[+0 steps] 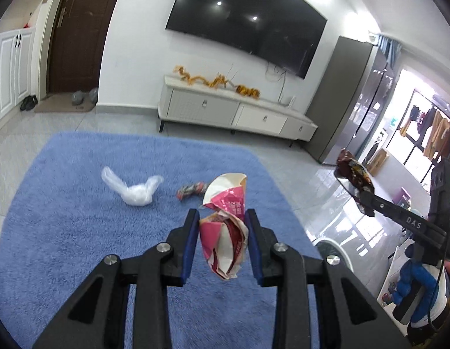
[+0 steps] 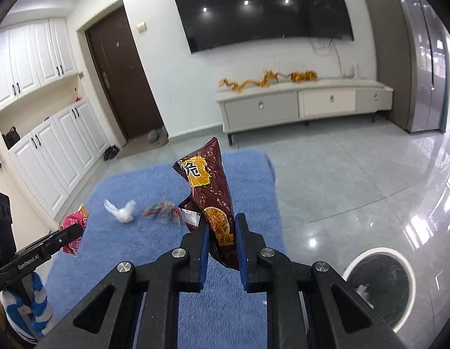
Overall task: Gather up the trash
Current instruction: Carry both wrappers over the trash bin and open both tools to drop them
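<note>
My left gripper [image 1: 222,218] is shut on a crumpled pink and white paper wrapper [image 1: 225,232] and holds it above the blue rug [image 1: 79,232]. My right gripper [image 2: 222,226] is shut on a dark brown snack bag [image 2: 210,197] and holds it upright above the rug [image 2: 248,305]. A clear crumpled plastic bag [image 1: 134,192] and a small red and grey wrapper [image 1: 191,190] lie on the rug ahead; both also show in the right wrist view, the bag [image 2: 123,210] left of the wrapper [image 2: 163,210]. A white-rimmed trash bin [image 2: 382,288] stands on the floor at lower right.
A white TV cabinet [image 1: 236,110] stands against the far wall under a wall TV [image 1: 248,20]. A brown door [image 1: 76,32] and white cupboards [image 2: 44,145] are to the left. Glossy grey tile floor [image 2: 355,189] surrounds the rug. A grey fridge [image 1: 350,101] stands at right.
</note>
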`<state>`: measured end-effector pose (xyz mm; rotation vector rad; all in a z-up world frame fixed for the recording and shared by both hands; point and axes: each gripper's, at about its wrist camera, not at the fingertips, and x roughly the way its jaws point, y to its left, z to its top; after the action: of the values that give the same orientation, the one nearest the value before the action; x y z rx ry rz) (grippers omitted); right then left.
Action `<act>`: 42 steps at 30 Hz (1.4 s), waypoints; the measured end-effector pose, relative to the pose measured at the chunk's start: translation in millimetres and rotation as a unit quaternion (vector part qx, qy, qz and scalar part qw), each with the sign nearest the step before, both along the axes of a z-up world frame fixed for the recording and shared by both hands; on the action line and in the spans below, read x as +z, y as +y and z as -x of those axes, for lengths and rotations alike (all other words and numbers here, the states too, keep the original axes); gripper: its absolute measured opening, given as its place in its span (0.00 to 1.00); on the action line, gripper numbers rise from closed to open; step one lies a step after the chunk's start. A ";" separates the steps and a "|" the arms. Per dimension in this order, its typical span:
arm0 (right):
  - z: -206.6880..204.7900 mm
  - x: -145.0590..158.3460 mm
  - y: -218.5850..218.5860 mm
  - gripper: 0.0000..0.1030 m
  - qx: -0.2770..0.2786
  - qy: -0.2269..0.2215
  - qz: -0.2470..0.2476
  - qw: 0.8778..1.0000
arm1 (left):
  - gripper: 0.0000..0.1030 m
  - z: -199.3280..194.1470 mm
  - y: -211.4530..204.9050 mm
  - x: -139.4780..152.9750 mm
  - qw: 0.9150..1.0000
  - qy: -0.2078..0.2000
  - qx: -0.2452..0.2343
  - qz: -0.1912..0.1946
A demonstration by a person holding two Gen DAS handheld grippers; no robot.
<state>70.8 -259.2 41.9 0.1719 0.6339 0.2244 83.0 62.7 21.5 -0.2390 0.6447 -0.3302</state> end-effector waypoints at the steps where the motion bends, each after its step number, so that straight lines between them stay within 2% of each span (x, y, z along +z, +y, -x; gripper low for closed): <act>1: 9.3 7.9 -2.2 0.16 -0.004 -0.009 0.000 1.000 | 0.29 6.2 -0.4 6.2 1.000 -0.006 -0.002 0.001; 11: 83.8 56.5 -20.9 0.16 -0.030 -0.076 0.001 0.997 | 0.29 55.0 -11.9 55.5 0.998 -0.061 -0.020 0.000; 20: 126.3 65.8 -57.4 0.16 -0.062 -0.103 -0.016 0.993 | 0.29 72.5 -48.3 79.2 0.995 -0.085 -0.051 -0.014; 26: 144.7 58.6 -96.1 0.16 -0.099 -0.104 -0.028 0.989 | 0.29 69.6 -86.3 85.4 0.993 -0.081 -0.076 -0.026; 32: 155.2 40.5 -143.2 0.16 -0.139 -0.092 -0.044 0.985 | 0.29 57.5 -137.1 79.9 0.990 -0.072 -0.111 -0.050; 38: 151.0 8.7 -184.7 0.16 -0.170 -0.065 -0.069 0.981 | 0.29 37.9 -204.3 64.9 0.985 -0.051 -0.150 -0.075; 42: 145.0 -21.4 -209.5 0.16 -0.185 -0.039 -0.088 0.978 | 0.29 18.3 -250.0 43.4 0.980 -0.024 -0.176 -0.092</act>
<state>-74.2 -468.7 20.5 0.4456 0.4937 -0.0719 64.7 -187.2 64.9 0.0633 0.6653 -0.6105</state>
